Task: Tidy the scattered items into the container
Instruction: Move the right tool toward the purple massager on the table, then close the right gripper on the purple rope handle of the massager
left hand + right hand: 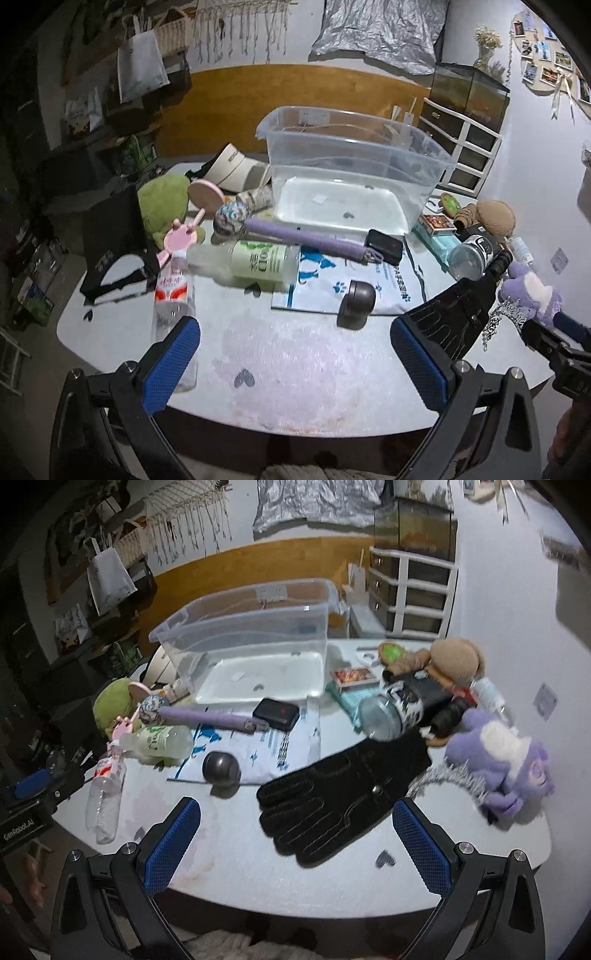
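Observation:
A clear plastic bin [424, 155] [236, 627] stands at the back of the white table, with nothing in it. Scattered in front lie a black glove [340, 797] [454, 314], a purple plush [506, 764] [532, 291], a grey round cap [356, 304] [221, 770], a green-labelled bottle [255, 262] [162, 740], a water bottle [171, 302] [105, 797], a purple folded umbrella [303, 240] and a black case [382, 246] [275, 713]. My left gripper [295, 362] is open above the table's front edge. My right gripper [297, 838] is open just short of the glove's fingers.
A green plush [166, 203], pink mirror [179, 240], cream visor [236, 170] and black cloth [114, 240] crowd the left side. A brown plush [454, 657], jar [391, 709] and card box [354, 675] sit at the right. White drawers [410, 594] stand behind.

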`<state>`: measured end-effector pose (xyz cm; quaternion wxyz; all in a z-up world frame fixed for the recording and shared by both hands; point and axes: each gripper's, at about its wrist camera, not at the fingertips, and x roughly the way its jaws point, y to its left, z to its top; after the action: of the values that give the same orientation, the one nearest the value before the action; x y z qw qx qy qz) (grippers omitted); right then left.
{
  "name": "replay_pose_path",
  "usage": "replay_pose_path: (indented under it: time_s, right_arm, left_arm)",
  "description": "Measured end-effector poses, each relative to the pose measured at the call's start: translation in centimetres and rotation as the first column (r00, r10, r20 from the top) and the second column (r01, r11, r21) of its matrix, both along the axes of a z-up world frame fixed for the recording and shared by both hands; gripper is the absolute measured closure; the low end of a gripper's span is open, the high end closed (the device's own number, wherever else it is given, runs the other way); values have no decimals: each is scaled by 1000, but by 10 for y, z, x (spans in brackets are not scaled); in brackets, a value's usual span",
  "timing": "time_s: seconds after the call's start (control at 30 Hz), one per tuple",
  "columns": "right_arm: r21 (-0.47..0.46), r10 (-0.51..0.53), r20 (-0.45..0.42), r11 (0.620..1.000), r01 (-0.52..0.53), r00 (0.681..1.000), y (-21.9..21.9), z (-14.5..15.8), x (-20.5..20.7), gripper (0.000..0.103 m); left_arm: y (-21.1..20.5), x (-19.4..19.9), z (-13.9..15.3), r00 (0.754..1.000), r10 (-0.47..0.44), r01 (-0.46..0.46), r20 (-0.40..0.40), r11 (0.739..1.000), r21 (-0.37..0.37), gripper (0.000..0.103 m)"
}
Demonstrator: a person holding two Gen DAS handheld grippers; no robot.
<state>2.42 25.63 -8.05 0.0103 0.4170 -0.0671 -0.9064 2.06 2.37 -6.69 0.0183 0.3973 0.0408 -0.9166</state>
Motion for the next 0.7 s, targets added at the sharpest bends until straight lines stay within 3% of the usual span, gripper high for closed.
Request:
replay_pose_path:
  time_s: [0.37, 0.7]
  right_arm:
    - [-60, 82, 66, 995, -78, 994, -27, -13, -23, 0]
    - [10, 21, 64, 1000, -22, 998, -52, -9, -79, 0]
  left_arm:
    - [-26, -23, -16, 994, 34, -40, 101, 997, 59, 0]
    - [-60, -97, -11, 998, -16, 11, 68, 998, 62, 1]
